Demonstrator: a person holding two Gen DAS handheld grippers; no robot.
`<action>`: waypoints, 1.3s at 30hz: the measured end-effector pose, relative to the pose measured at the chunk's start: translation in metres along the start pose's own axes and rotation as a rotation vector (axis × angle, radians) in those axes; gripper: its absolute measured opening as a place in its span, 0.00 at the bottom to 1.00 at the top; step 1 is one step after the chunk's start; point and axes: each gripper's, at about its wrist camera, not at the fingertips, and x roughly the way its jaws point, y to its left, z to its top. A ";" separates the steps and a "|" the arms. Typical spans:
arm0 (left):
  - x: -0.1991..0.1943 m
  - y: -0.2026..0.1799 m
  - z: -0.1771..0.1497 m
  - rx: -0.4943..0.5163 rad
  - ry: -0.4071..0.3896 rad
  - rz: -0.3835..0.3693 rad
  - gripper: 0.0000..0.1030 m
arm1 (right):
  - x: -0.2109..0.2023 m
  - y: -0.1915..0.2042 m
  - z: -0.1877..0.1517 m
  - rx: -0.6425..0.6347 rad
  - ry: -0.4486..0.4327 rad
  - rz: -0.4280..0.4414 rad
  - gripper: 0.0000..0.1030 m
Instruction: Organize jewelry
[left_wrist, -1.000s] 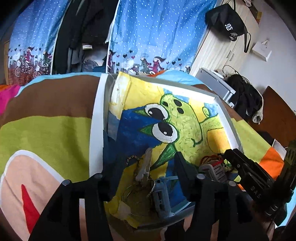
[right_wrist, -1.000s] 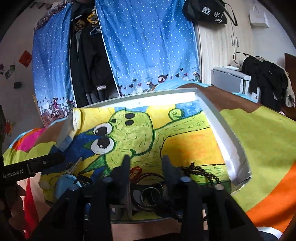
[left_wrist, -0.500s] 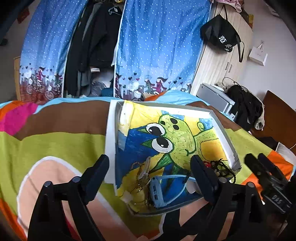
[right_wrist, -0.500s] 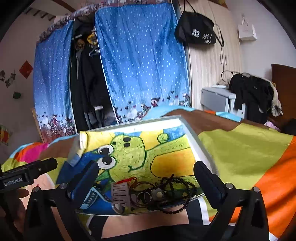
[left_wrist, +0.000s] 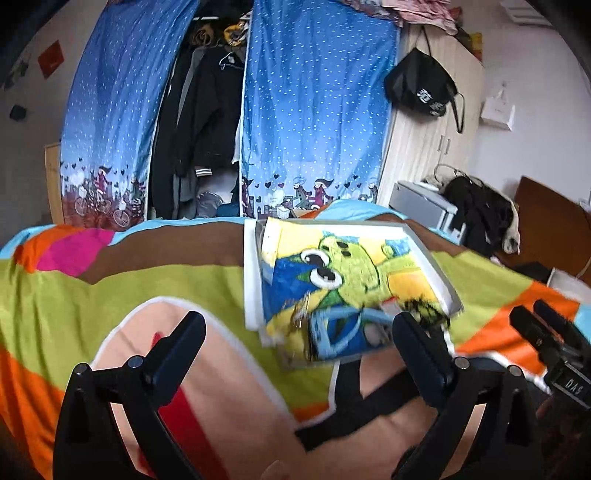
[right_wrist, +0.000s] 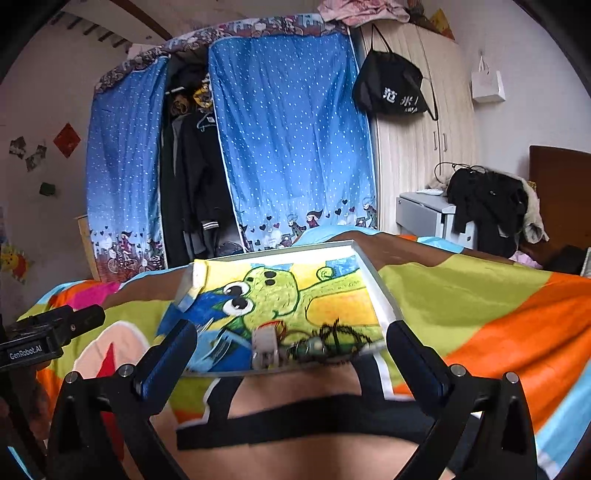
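This is a bedroom in a home. A bed (right_wrist: 461, 295) fills the front, with a bright cover of green, orange, brown and pink patches. Behind it stands a cloth closet with blue dotted curtains (right_wrist: 291, 147) that have little cartoon people along the bottom. Dark clothes (right_wrist: 199, 177) hang on a rail between the curtains. A tall pale wood wardrobe (right_wrist: 417, 155) stands at the right, and a black bag (right_wrist: 391, 92) hangs on it. A white paper bag (right_wrist: 487, 83) hangs on the wall. More clothes (right_wrist: 487, 206) are piled on a small white cabinet (right_wrist: 421, 212). A red paper square (right_wrist: 67, 139) and small pictures are stuck on the left wall.
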 end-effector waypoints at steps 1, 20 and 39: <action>-0.006 -0.003 -0.005 0.014 0.000 0.004 0.96 | -0.010 0.001 -0.005 -0.004 -0.007 0.002 1.00; -0.081 -0.021 -0.114 0.158 0.036 0.001 0.96 | -0.093 0.014 -0.094 -0.037 0.068 -0.015 1.00; -0.078 -0.017 -0.119 0.183 0.049 -0.007 0.96 | -0.093 0.015 -0.094 -0.040 0.067 -0.010 1.00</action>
